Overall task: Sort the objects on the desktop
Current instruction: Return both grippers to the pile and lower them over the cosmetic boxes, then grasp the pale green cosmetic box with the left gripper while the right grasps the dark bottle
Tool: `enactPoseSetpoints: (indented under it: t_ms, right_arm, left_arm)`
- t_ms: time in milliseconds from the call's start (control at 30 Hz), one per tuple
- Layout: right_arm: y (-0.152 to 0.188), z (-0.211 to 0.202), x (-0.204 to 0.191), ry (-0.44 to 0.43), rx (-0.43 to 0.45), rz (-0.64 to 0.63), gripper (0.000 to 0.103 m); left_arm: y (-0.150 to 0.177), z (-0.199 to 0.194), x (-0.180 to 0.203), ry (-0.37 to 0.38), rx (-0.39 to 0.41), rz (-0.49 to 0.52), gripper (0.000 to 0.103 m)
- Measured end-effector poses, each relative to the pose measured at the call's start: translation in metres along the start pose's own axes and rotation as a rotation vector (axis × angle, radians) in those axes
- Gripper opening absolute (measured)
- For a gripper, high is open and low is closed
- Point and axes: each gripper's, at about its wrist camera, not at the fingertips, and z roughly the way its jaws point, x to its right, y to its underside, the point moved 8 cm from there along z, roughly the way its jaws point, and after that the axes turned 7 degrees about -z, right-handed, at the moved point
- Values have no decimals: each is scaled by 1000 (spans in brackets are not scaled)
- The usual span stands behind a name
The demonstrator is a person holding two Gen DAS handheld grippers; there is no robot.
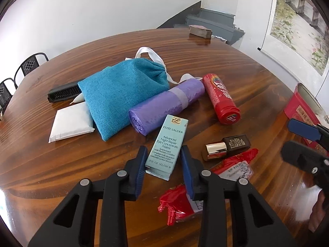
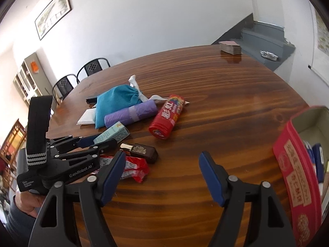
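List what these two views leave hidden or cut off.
- Red tin: right wrist view, contents mostly behind its wall and cut by the frame edge.
- Comb: left wrist view, one end under the blue pouch.
- Red wrapper: left wrist view, partly behind the left gripper.

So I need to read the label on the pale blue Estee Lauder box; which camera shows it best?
The left wrist view: the pale blue box lies close, label facing the camera, text readable, between the left gripper fingers. The right wrist view shows it small, at an angle, partly hidden by that gripper.
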Motion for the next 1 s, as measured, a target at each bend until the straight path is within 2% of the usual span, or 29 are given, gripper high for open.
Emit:
enactPoseSetpoints:
  t_ms: [333, 600, 700, 967, 1000]
  right_arm:
    - [-4, 41, -24, 19, -78, -84, 80]
    - [-7, 61, -32, 27, -112, -101, 80]
    - [-5, 68, -36, 34, -122, -120, 80]
    - [-3, 79, -35, 51, -155, -134, 79]
    - [-2, 78, -34, 59, -153, -143, 74]
  left_arm:
    - [6, -3, -7, -17, -16, 15, 34]
    - [13, -6, -23, -12, -41, -8, 40]
    - [18, -9, -32, -23, -39, -15, 49]
    - [16, -12, -38, -21, -30, -24, 50]
    - [16, -12, -37, -21, -28, -22, 50]
